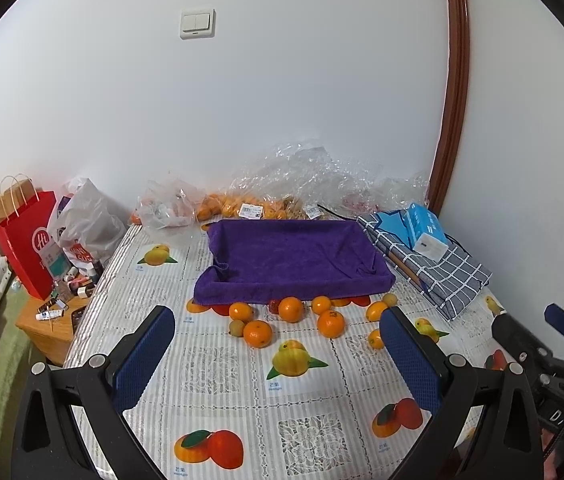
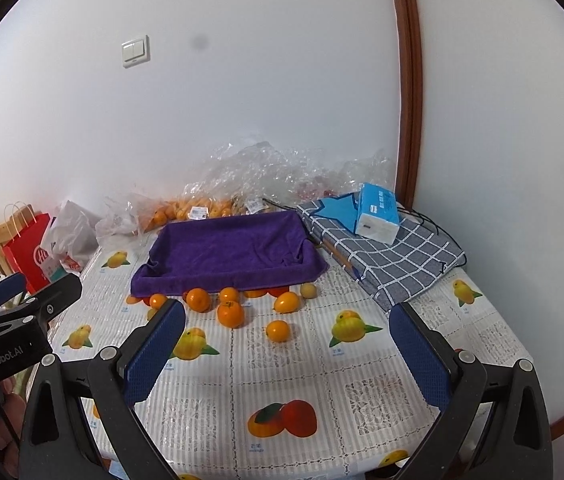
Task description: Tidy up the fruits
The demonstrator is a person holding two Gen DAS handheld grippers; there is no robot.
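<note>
Both tongs, left (image 1: 278,344) and right (image 2: 287,340), wide, empty; one orange (image 1: 376,338) half hidden behind left finger (image 1: 410,360).

A table under a white lace-patterned plastic cloth printed with fruit (image 1: 218,364); on it a purple towel-lined tray (image 1: 290,264), loose orange mandarins (image 1: 258,333) just before it, a folded grey checked cloth (image 1: 442,272), crumpled clear plastic bags (image 1: 306,176) at the wall.

White letters "HL" mark the red paper bag (image 1: 28,244) at nine o'clock; "nRobot.AI" runs along the left gripper (image 2: 6,356) body; "mango" captions sit under fruit prints on the tablecloth (image 1: 218,364).
</note>
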